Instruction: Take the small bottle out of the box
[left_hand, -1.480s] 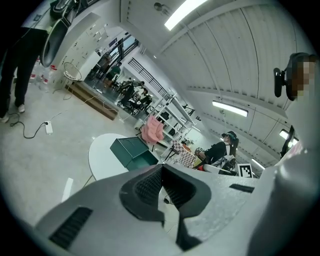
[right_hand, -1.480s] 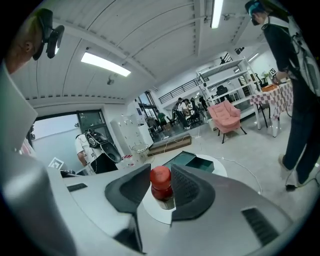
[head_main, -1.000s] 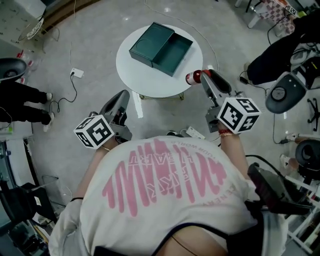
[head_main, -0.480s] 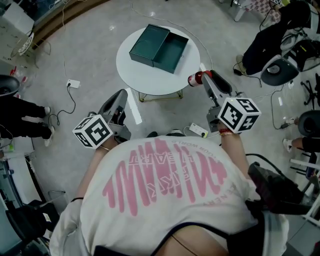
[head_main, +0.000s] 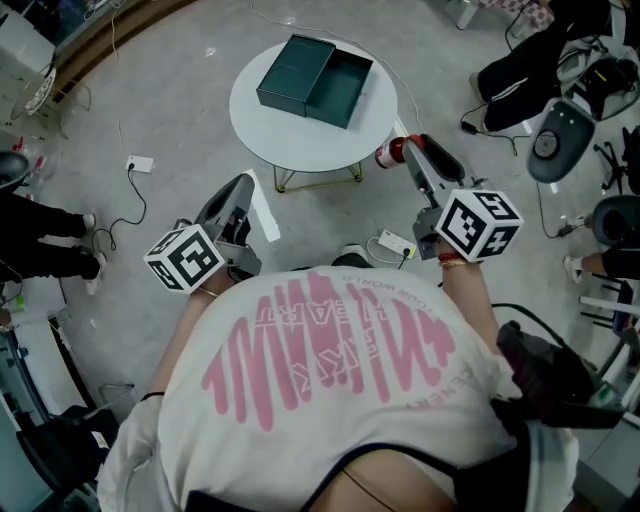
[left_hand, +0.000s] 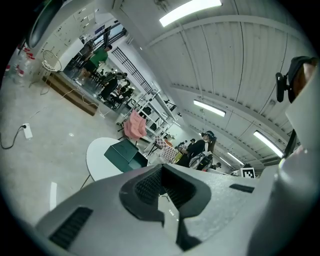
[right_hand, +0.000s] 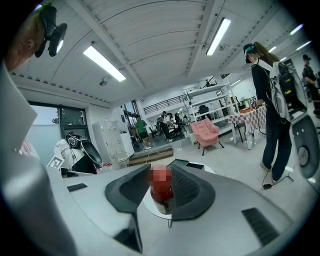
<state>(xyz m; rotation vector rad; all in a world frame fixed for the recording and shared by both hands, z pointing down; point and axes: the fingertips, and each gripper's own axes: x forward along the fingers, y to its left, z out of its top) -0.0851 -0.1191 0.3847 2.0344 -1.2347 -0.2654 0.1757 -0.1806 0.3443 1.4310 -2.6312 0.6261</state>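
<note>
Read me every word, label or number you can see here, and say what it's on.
"HEART", upside down in pink on the white shirt, as far as I can tell; smaller print beside it is too small to read.
Label on the small bottle in the right gripper: too blurred to read.
The marker cubes: patterns only, no letters.
</note>
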